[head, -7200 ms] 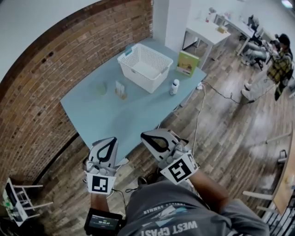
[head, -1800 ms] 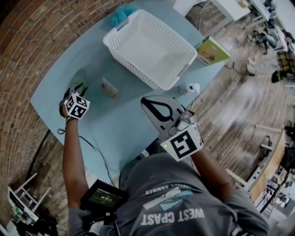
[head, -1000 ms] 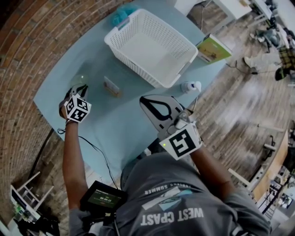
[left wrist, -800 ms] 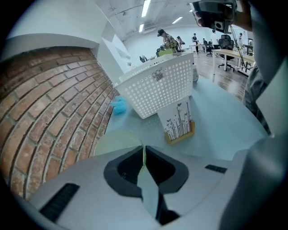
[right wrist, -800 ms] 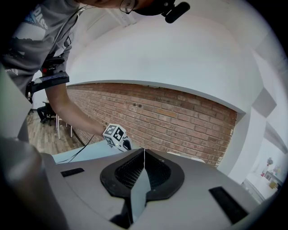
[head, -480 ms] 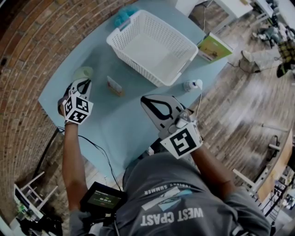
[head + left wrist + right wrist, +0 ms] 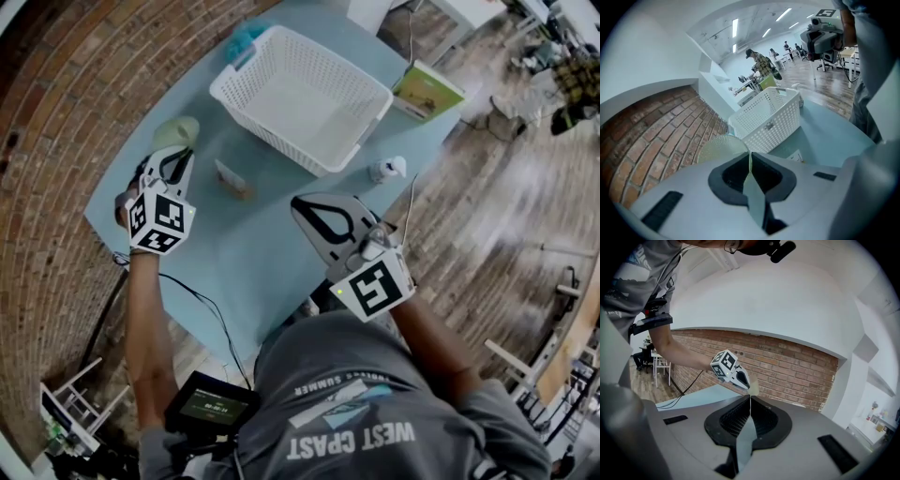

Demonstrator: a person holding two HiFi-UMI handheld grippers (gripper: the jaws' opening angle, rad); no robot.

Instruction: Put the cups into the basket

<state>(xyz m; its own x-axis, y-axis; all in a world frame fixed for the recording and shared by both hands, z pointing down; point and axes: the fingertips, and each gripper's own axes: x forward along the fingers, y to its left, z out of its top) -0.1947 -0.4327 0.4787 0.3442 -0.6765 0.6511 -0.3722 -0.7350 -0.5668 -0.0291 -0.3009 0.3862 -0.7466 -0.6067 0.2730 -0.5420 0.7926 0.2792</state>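
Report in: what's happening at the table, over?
Left gripper shut on green cup, held above table. Right gripper shut, empty. Basket empty. Small object between cup and basket, likely no obstacle.

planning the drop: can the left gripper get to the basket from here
Probably yes. The left gripper is shut on the cup, held clear above the table, and the basket stands open-topped to its right. Only a small item, low on the table, lies between them.
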